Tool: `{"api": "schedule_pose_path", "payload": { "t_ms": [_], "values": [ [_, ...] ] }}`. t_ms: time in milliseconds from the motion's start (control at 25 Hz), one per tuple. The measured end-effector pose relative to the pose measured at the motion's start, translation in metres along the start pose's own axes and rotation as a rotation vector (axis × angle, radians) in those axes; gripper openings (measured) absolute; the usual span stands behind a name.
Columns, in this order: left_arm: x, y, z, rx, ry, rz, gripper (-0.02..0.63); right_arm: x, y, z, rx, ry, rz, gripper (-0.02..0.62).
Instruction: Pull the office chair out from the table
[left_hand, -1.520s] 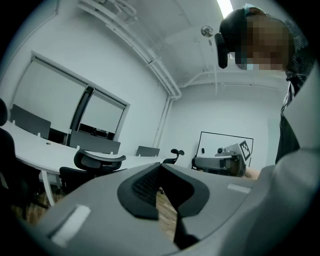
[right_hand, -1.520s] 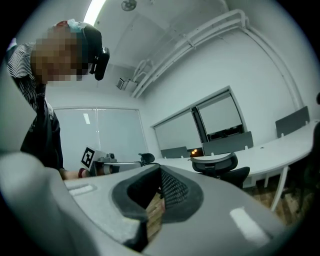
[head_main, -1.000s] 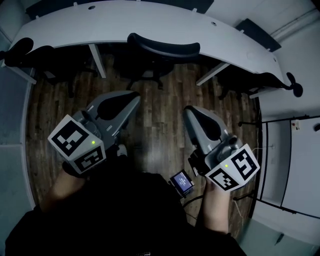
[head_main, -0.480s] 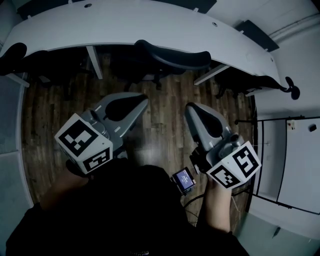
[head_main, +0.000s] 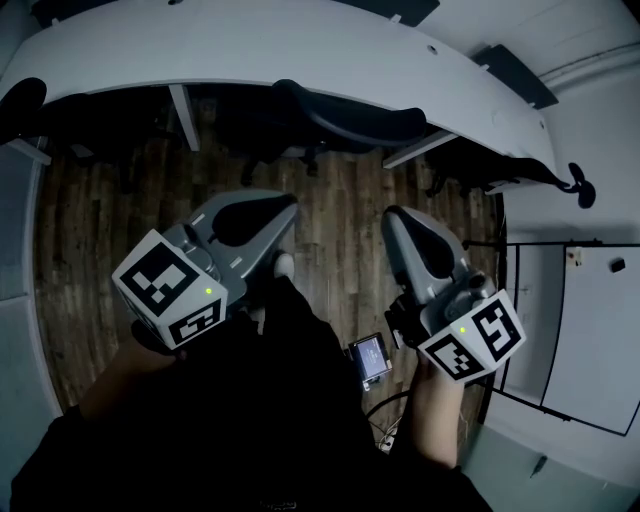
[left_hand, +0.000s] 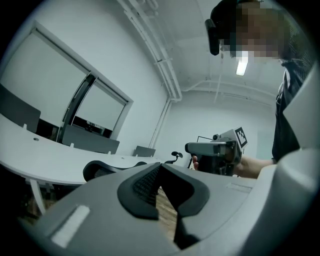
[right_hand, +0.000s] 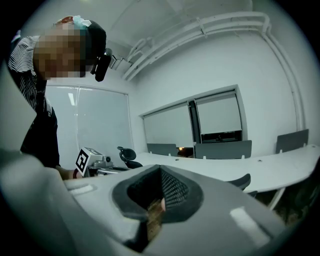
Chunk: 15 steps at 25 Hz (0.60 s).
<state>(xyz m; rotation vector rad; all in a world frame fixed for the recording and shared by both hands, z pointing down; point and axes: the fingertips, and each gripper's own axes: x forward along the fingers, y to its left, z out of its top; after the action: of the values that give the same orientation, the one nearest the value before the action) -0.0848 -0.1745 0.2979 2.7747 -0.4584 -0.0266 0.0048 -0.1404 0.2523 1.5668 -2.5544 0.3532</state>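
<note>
The black office chair (head_main: 350, 118) is tucked under the curved white table (head_main: 300, 45), only its backrest showing. My left gripper (head_main: 288, 205) and right gripper (head_main: 392, 218) are both shut and empty, held side by side over the wood floor, short of the chair. In the left gripper view the chair's backrest (left_hand: 107, 167) lies left of the shut left gripper (left_hand: 160, 167), with the right gripper (left_hand: 215, 152) beyond. The right gripper view has the shut right gripper (right_hand: 160, 170) low in the middle, the chair (right_hand: 242, 181) to its right and the left gripper (right_hand: 92, 162) to its left.
Other black chairs stand at the table's left end (head_main: 25, 100) and right end (head_main: 565, 180). A white board on a black frame (head_main: 580, 330) stands to the right. A small lit screen (head_main: 368, 358) hangs at the person's waist. Bare wood floor (head_main: 340, 230) lies between me and the chair.
The table and chair have come closer in the head view. Both grippers have shifted slightly to the right. A light shoe tip now shows beside the left gripper.
</note>
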Motion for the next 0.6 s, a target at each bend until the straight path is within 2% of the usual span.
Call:
{"api": "schedule_pose_path", "payload": {
  "t_ms": [320,600],
  "values": [
    [0.022,0.008,0.017,0.073,0.007,0.029,0.002,0.013,-0.032,0.016,-0.007,-0.037,0.037,0.002],
    [0.071,0.022,0.025,0.102,0.019,0.037,0.002,0.026,-0.080,0.021,-0.001,-0.061,0.064,0.002]
  ]
}}
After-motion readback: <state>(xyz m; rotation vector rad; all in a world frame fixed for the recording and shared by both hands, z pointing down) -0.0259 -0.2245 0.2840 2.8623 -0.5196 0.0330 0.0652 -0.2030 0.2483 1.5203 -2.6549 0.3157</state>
